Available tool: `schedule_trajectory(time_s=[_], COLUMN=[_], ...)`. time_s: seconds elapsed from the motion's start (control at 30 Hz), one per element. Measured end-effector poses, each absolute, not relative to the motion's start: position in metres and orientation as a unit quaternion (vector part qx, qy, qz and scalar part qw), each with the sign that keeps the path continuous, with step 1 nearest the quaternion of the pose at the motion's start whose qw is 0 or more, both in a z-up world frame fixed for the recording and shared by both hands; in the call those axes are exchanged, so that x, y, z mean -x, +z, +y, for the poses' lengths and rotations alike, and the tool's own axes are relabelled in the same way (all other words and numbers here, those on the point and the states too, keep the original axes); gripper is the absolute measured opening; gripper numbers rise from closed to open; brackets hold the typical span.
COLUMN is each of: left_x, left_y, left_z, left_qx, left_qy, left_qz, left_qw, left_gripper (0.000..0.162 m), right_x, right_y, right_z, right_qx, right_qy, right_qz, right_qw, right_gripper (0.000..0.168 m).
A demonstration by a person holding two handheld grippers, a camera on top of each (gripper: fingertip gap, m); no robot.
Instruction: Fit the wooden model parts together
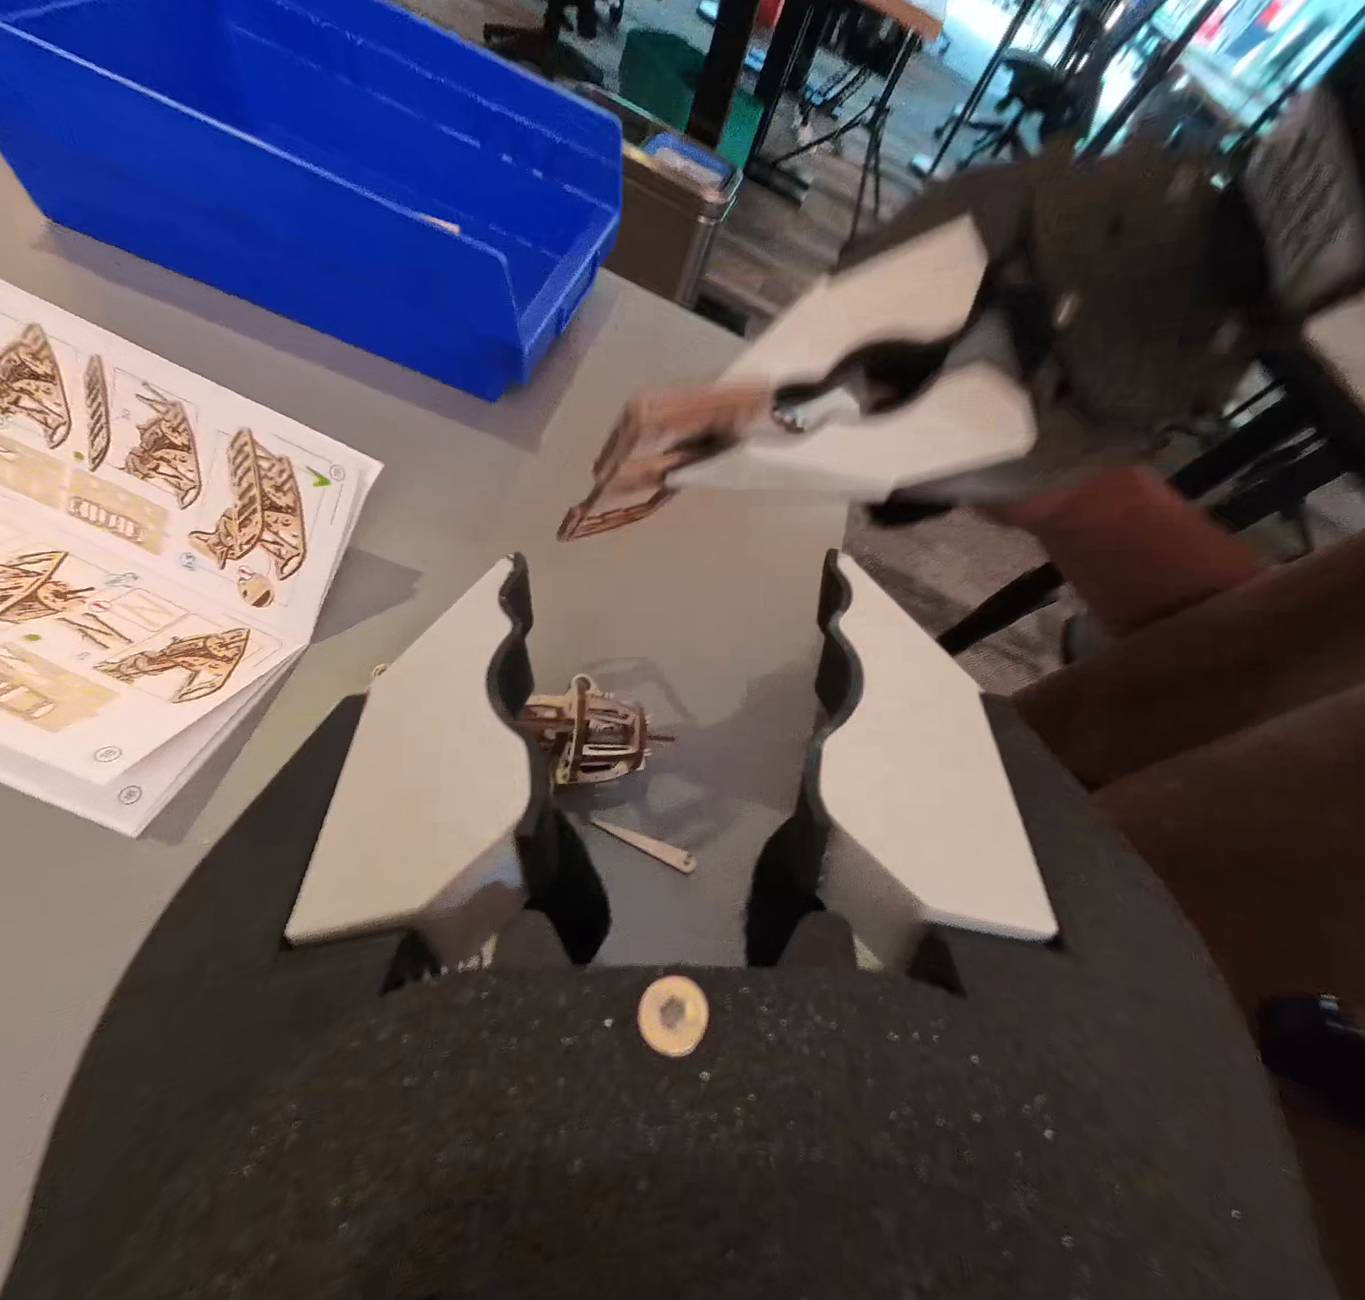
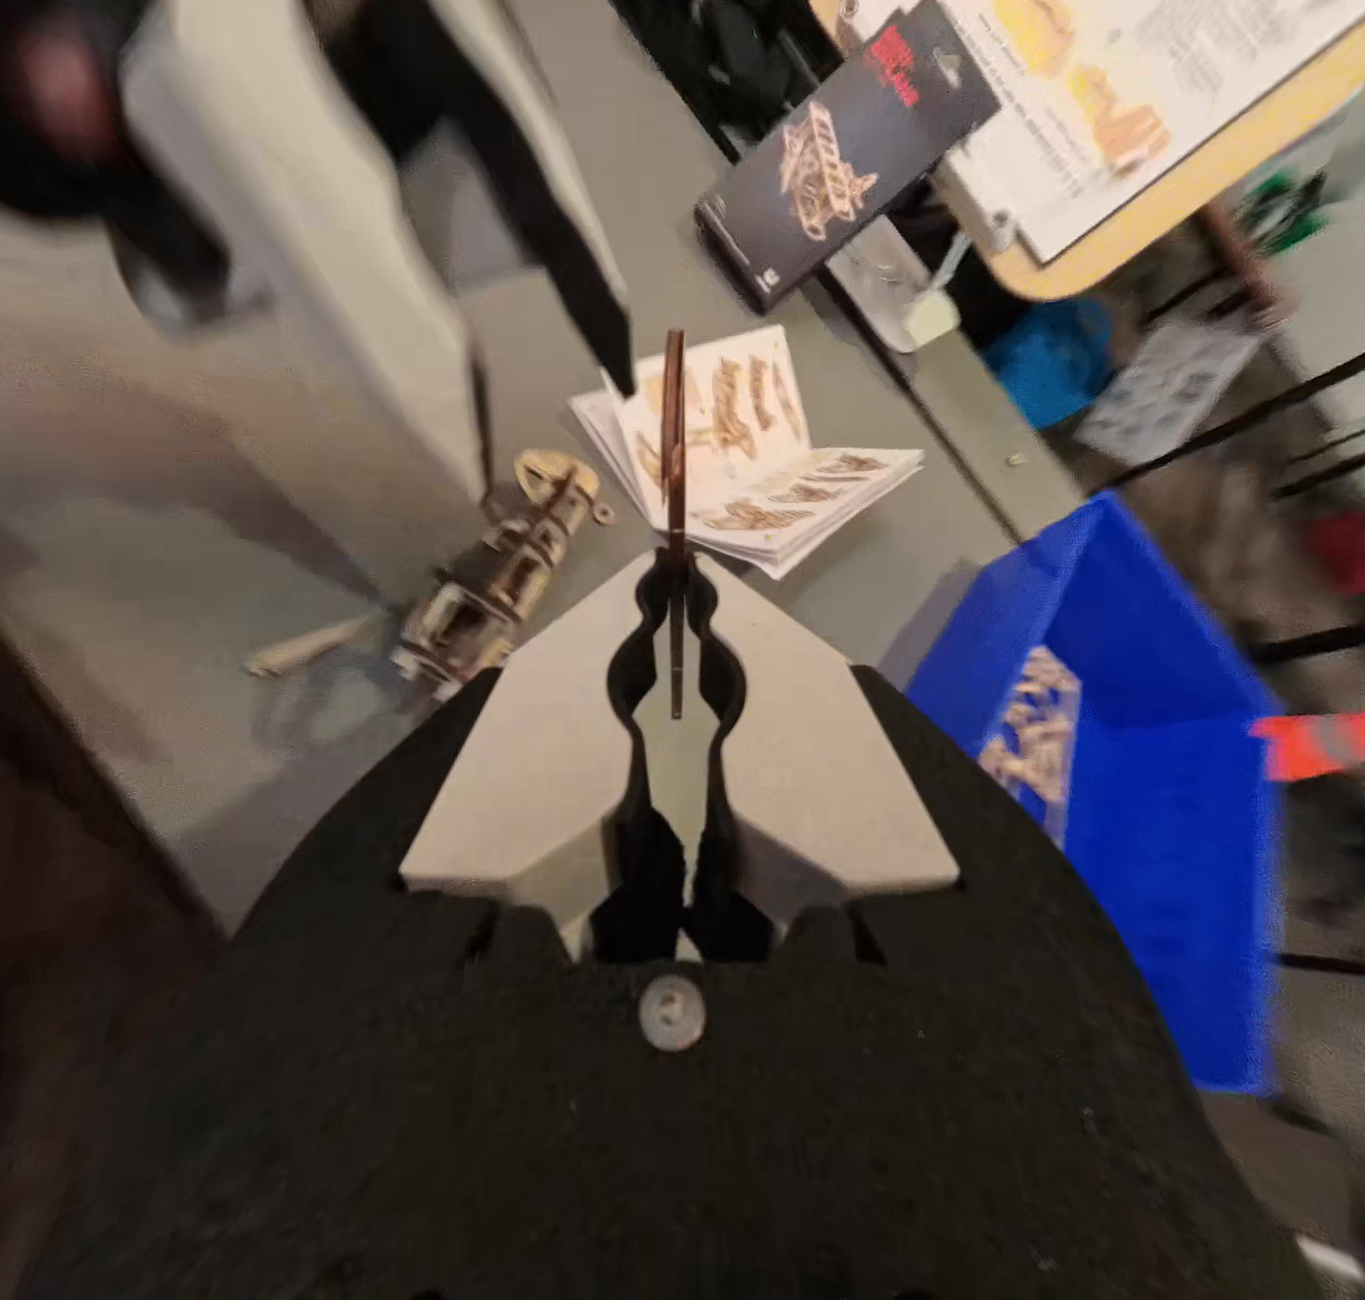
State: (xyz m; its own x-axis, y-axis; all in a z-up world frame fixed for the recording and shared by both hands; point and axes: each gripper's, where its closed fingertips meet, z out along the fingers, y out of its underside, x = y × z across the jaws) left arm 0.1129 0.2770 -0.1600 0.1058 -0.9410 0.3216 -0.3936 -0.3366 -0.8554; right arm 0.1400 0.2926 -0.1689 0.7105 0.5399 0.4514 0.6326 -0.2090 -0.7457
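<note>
Over a grey table [image 1: 458,496], the left gripper [image 1: 672,681] hangs with jaws apart above the wooden sub-assembly [image 1: 583,740]. The right gripper [image 2: 676,562] clamps a flat wooden panel [image 2: 674,437] edge-on; its thin grip could let it pivot during fitting. Only the right wrist view shows parts inside the blue bin [image 2: 1152,858].

Booklet [image 1: 148,548] on table [image 1: 458,452] before bin [image 1: 295,156] (wooden model [image 1: 591,740] right of booklet).
</note>
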Motion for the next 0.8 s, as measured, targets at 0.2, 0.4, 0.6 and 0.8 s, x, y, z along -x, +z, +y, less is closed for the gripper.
schedule_trajectory(time_s=[0.2,0.4,0.6,0.8], left_x=[-0.108,-0.107,-0.101,-0.089], left_y=[-0.156,-0.163,-0.171,-0.168], left_z=[0.273,0.272,0.279,0.283], left_qx=[0.693,0.696,0.699,0.655], left_qy=[-0.431,-0.414,-0.395,-0.389], left_qz=[0.513,0.523,0.532,0.56], left_qw=[0.267,0.265,0.27,0.325], left_gripper=[0.075,0.051,0.05,0.05], right_x=[-0.119,-0.109,-0.113,-0.123], right_y=[-0.17,-0.167,-0.175,-0.196], right_z=[0.292,0.291,0.289,0.271], right_qx=[0.679,0.667,0.689,0.796], right_qy=[-0.214,-0.211,-0.159,0.211], right_qz=[-0.457,-0.465,-0.424,-0.242], right_qw=[0.534,0.543,0.565,0.513], right_gripper=[0.001,0.002,0.033,0.059])
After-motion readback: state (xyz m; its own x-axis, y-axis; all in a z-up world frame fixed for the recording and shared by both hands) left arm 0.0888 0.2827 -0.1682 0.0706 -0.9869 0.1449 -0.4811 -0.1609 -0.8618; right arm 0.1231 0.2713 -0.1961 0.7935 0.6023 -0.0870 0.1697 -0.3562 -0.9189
